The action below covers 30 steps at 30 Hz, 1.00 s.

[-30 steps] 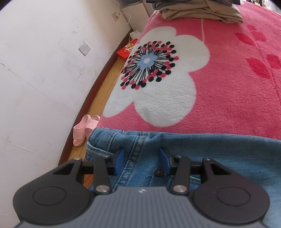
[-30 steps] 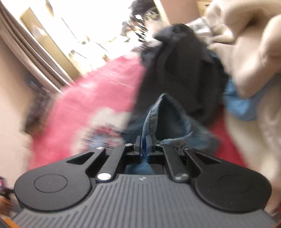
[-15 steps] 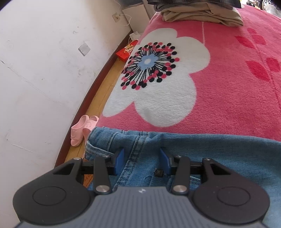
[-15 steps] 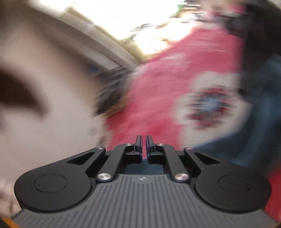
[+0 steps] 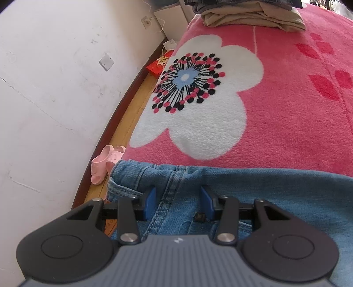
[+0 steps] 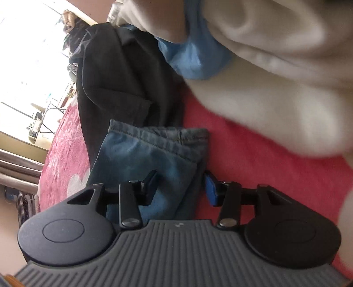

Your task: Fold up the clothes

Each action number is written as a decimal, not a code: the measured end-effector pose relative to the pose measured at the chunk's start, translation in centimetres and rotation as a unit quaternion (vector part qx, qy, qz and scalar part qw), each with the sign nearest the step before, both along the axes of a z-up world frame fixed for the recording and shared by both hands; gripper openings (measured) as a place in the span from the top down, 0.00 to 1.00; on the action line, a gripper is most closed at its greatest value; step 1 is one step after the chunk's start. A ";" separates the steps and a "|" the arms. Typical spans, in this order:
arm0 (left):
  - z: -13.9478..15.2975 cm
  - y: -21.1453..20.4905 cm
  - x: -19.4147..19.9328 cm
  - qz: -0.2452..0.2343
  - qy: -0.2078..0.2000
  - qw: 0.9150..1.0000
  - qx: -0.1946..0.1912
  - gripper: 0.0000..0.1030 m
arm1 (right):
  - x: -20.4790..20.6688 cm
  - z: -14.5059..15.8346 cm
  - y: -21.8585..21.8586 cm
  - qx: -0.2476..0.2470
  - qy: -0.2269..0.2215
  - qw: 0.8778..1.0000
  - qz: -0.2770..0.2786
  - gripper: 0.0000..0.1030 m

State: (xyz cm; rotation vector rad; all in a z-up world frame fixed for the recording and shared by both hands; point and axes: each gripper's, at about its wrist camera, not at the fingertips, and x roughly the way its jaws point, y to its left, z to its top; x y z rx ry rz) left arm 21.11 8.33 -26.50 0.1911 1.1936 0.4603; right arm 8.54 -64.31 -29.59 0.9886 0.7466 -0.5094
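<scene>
Blue jeans [image 5: 253, 194] lie across the near edge of a pink flowered blanket [image 5: 286, 110] on the bed. My left gripper [image 5: 177, 202] is open, its blue pads on either side of the waistband seam, resting over the denim. In the right wrist view the jeans' leg end [image 6: 145, 152] lies on the blanket. My right gripper [image 6: 182, 186] is open over that leg end, with the hem just beyond its fingertips.
Folded beige clothes [image 5: 253, 13] sit at the far end of the bed. A black garment [image 6: 114, 84], a light blue one [image 6: 194, 59] and a cream one [image 6: 275, 66] are piled beyond the leg end. Pink slippers [image 5: 106, 161] stand on the floor by the white wall.
My right gripper was shut on the denim leg end, swung fast through the air, and now stands open with the leg end laid on the blanket. The left gripper has stayed still.
</scene>
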 end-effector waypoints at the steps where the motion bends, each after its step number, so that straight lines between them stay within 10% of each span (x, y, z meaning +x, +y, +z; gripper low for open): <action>1: 0.0 0.0 0.0 0.001 0.000 1.000 0.001 0.56 | 0.1 0.3 0.1 -0.010 -0.002 1.000 0.004 0.71; 5: 0.0 0.0 0.0 0.000 0.001 1.000 0.002 0.56 | -0.3 1.9 1.0 -0.047 -0.016 0.999 0.016 0.90; 13: -0.1 0.0 -0.1 0.001 -0.004 1.000 0.000 0.56 | -0.6 7.7 4.7 -0.073 -0.099 0.990 0.068 0.93; 21: 0.0 0.3 -0.3 0.000 -0.011 1.000 -0.008 0.56 | 0.0 5.5 3.1 -0.151 0.030 0.985 0.075 0.91; 30: 0.1 0.3 -0.4 -0.001 -0.011 1.000 -0.009 0.56 | 0.0 6.3 3.8 -0.172 0.045 0.978 0.106 0.82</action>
